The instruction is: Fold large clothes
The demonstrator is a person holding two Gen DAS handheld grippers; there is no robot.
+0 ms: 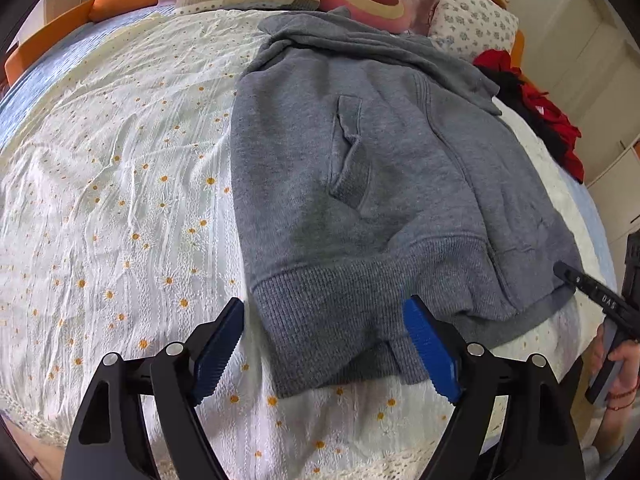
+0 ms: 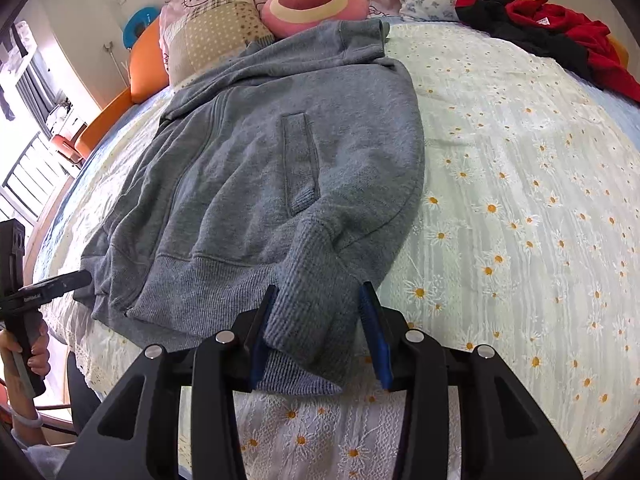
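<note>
Grey fleece fills the middle of both views: a grey zip jacket [image 1: 360,168] lies flat on the bed [image 1: 120,200], its ribbed hem toward the near edge and its collar up at twelve o'clock against the pillows. The bed's cover is white, printed with small daisies. In the left wrist view the left gripper [image 1: 324,344] stands wide, its blue-padded fingers [image 1: 430,352] straddling the near corner of the hem; the pads do not press the cloth. At about four o'clock in that view the right gripper [image 1: 592,292] reaches in over the jacket's other corner, with a hand [image 1: 616,364] on its handle. In the right wrist view the right gripper [image 2: 320,320] stands about half open around a ribbed cuff [image 2: 316,312] folded across the hem; the cuff sits between the fingers and looks touched on the left pad, but I cannot tell whether it is firmly pinched. A pink plush bear [image 2: 316,4] rests at twelve o'clock among the pillows, and a red and black garment [image 2: 560,36] lies crumpled at two o'clock.
</note>
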